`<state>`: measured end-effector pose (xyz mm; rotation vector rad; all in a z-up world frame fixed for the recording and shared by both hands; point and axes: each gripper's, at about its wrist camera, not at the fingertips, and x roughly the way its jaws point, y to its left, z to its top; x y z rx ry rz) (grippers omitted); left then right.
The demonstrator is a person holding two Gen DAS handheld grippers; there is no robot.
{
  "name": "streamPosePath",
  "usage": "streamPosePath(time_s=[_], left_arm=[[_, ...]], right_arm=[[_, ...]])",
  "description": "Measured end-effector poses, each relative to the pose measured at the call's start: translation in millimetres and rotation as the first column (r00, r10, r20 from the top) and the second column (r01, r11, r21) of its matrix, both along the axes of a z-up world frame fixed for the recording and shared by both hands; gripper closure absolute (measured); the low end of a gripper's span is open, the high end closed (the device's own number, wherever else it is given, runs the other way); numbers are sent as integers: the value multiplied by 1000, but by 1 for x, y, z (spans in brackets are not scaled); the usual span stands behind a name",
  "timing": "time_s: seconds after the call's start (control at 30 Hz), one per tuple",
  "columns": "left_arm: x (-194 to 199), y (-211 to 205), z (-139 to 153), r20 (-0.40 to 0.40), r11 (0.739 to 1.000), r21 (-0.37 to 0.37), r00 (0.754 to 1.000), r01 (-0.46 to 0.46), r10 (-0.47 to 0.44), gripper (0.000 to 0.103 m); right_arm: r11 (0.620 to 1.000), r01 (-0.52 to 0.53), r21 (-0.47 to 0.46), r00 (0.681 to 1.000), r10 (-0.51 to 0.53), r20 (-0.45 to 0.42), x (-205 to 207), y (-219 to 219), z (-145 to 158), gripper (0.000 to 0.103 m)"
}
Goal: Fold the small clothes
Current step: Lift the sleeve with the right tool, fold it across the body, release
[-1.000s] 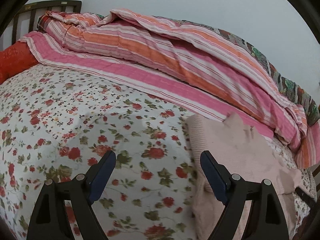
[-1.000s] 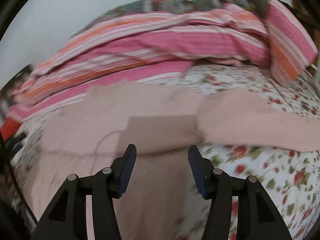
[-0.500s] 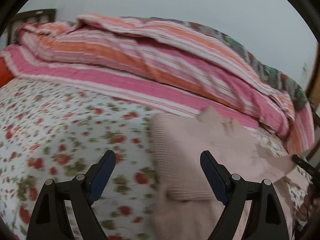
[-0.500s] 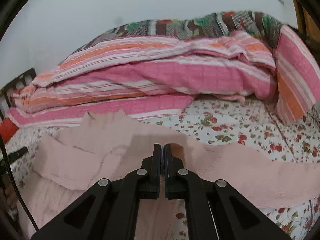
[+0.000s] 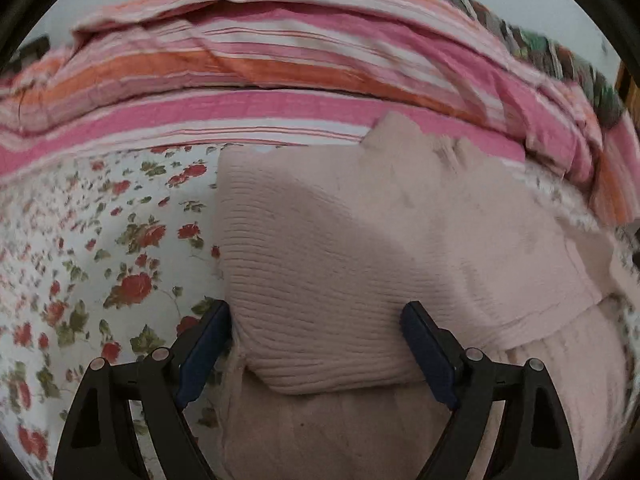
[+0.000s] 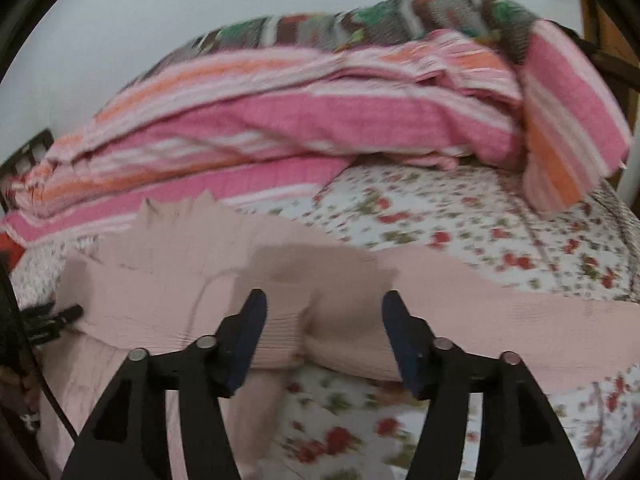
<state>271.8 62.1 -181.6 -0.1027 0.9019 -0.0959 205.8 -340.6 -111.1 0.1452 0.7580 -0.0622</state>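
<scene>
A pale pink knit sweater [image 5: 360,248] lies on the floral bedsheet [image 5: 100,240]. Its ribbed left part is folded over the body. My left gripper [image 5: 316,320] is open, its fingers on either side of that folded edge, holding nothing. In the right wrist view the sweater [image 6: 200,280] has a ribbed cuff and a sleeve [image 6: 500,332] stretching right. My right gripper [image 6: 324,312] is open just over the cuff, empty.
A pink, orange and white striped blanket [image 5: 280,60] is heaped along the far side of the bed, also in the right wrist view [image 6: 320,128]. A dark patterned cloth [image 6: 380,20] lies on top of it. The left gripper's tip [image 6: 52,316] shows at the left edge.
My left gripper moved right and down onto the sweater's folded edge. My right gripper shut on the sweater half a second ago and has since opened, letting go.
</scene>
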Motion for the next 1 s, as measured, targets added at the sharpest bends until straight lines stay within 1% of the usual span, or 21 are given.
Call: streamPosePath(time_s=[0.07,0.1,0.17,0.23,0.3,0.4,0.43,0.5,0.57,0.6,0.7,0.77,0.83,0.87,0.9,0.93,0.97,1.0], left_arm=[[-2,2,1,4,1000,-6,1000,-10,10,16],[-2,2,0,6,1000,-2,1000,-10,10,16],[-5,0,1,12,1000,9,1000,-10,10,16],[-6,1,2,14,1000,8,1000,-11,11,16],[-6,4,0,14,1000,2,1000,-11,11,16],[-3,2,0,17,1000,4,1000,-12,12,16],[-2,1,0,17,1000,5,1000,-11,11,16],[-3,1,0,15,1000,4,1000,-10,10,16],[-2,2,0,13,1000,0,1000,-9,9,16],[-1,2,0,13,1000,-2,1000,-8,8,15],[0,2,-1,9,1000,-3,1000,-4,4,14],[1,1,-1,8,1000,2,1000,-4,4,13],[1,-1,-2,8,1000,14,1000,-2,2,12],[1,-1,-2,8,1000,15,1000,-2,2,12],[2,0,-2,8,1000,10,1000,0,0,12],[2,1,-2,9,1000,4,1000,0,0,12],[1,1,-2,9,1000,0,1000,-1,1,12],[1,2,-2,10,1000,-4,1000,-1,1,12]], right_arm=[[1000,30,-3,1000,-30,-3,-12,-21,5,36],[999,44,-7,999,-44,-7,-19,-33,6,33],[996,86,-26,996,-87,-18,-35,-56,3,31],[990,136,-34,990,-137,-31,-50,-82,-4,31],[983,180,-21,982,-181,-57,-62,-106,-15,31],[972,230,40,969,-225,-106,-75,-142,-35,31],[968,245,48,965,-239,-108,-78,-149,-38,31],[953,294,74,953,-287,-95,-85,-168,-44,31],[930,337,145,941,-326,-92,-88,-187,-51,31],[912,360,197,933,-350,-86,-90,-200,-54,31],[880,390,271,919,-390,-57,-91,-224,-57,31],[870,412,271,908,-416,-46,-89,-233,-56,33],[858,451,245,890,-454,-47,-83,-242,-57,46],[854,469,225,881,-470,-52,-80,-246,-57,64],[852,484,198,874,-483,-56,-78,-249,-58,88],[857,482,180,875,-481,-54,-74,-252,-58,95],[862,476,171,878,-476,-45,-73,-253,-57,96],[863,482,154,875,-484,-26,-74,-251,-52,97]])
